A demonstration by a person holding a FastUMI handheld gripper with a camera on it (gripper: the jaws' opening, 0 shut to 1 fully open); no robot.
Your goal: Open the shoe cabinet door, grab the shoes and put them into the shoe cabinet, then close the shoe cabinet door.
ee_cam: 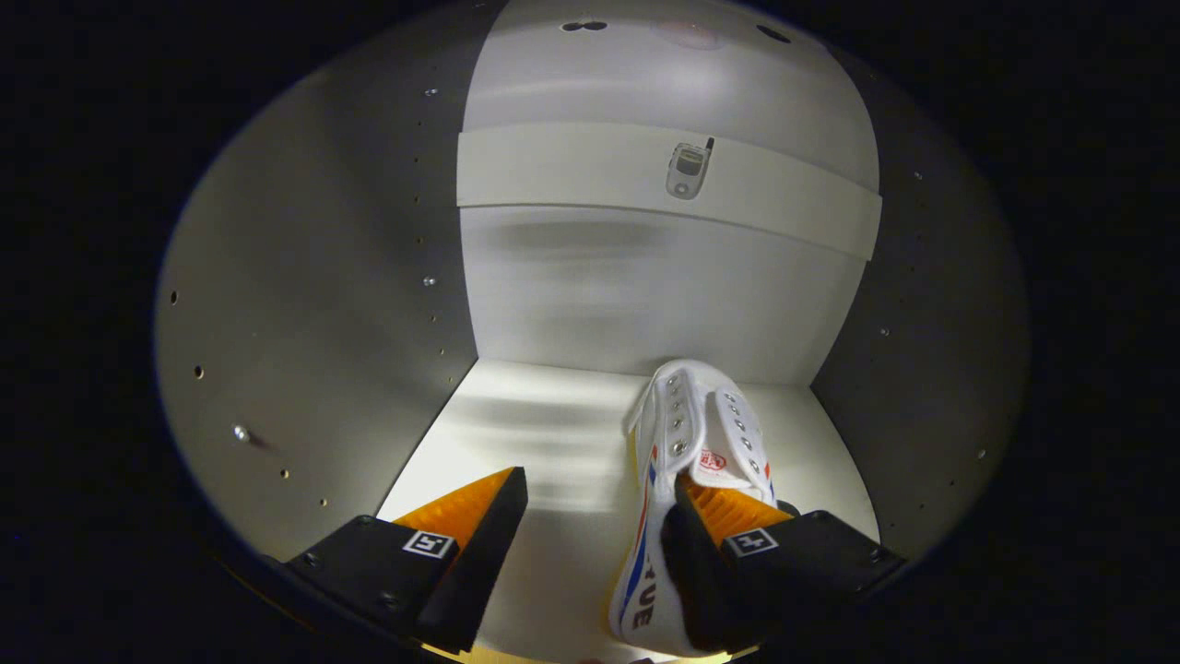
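Setting the shoe down inside the cabinet.
The tool (599, 516) is spread wide, gripping nothing; its right finger overlaps the shoe (687, 461), which lies on the cabinet floor (535, 433), long axis running straight ahead toward the back wall (645, 295) (toe end farthest).

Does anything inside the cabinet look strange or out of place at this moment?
Yes. A small phone lies on the upper shelf of a shoe cabinet. Below, the white shoe rests on the cabinet floor, and the open gripper has one finger inside it.
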